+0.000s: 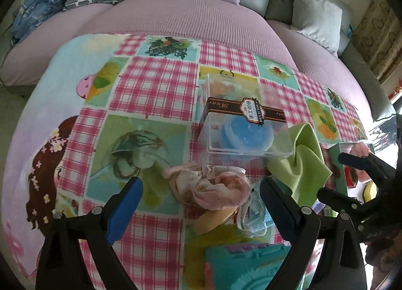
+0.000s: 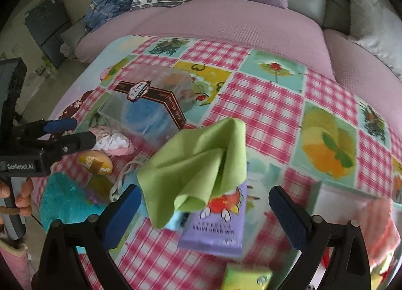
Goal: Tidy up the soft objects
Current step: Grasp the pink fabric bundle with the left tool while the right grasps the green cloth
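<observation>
A clear plastic box (image 1: 241, 124) with a brown label band holds a blue soft item (image 1: 245, 135); it also shows in the right wrist view (image 2: 148, 104). A crumpled pink cloth (image 1: 213, 188) lies just ahead of my open, empty left gripper (image 1: 201, 204). A green cloth (image 2: 198, 162) lies crumpled ahead of my open, empty right gripper (image 2: 206, 212), partly over a purple wipes pack (image 2: 216, 227). The green cloth also shows in the left wrist view (image 1: 301, 162). A blue face mask (image 1: 253, 212) lies by the left gripper's right finger.
Everything sits on a patchwork-print cloth (image 1: 155, 84) over a table in front of a lilac sofa (image 1: 191, 16) with cushions. A teal fluffy item (image 2: 65, 199) and a yellow object (image 2: 96, 162) lie at left. Another clear box (image 2: 351, 204) holding something pink stands at right.
</observation>
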`<action>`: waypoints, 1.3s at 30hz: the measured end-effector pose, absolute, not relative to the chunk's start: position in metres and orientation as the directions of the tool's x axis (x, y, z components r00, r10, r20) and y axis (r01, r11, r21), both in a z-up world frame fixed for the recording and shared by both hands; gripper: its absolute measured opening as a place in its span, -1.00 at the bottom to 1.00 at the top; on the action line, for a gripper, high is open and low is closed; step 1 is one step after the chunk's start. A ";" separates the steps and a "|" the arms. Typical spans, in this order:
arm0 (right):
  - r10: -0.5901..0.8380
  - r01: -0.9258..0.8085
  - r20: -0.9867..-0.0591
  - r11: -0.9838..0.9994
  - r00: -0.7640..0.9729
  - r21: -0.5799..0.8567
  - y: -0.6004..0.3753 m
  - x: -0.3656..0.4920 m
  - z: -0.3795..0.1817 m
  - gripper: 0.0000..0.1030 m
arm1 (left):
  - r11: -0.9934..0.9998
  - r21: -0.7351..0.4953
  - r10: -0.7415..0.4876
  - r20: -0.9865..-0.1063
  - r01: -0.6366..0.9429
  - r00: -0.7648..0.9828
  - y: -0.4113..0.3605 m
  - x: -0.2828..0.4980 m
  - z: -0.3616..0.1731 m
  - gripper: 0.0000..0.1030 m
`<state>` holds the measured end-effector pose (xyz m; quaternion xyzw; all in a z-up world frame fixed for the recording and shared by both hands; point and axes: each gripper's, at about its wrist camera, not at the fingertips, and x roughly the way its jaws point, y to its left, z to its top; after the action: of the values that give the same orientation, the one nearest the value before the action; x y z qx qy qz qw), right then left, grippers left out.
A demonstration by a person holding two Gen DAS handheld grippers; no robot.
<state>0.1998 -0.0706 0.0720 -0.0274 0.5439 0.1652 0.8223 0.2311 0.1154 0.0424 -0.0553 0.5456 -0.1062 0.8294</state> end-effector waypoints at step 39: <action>0.268 -0.305 -0.874 0.941 0.405 0.147 -0.075 0.192 0.100 -0.93 | 0.951 -0.285 -0.310 -0.854 0.123 0.417 0.117 0.226 0.060 -0.72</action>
<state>0.1923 -0.0755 0.1004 -0.0178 0.5179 0.1710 0.8380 0.2265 0.1171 0.0598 -0.0892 0.5242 -0.1293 0.8370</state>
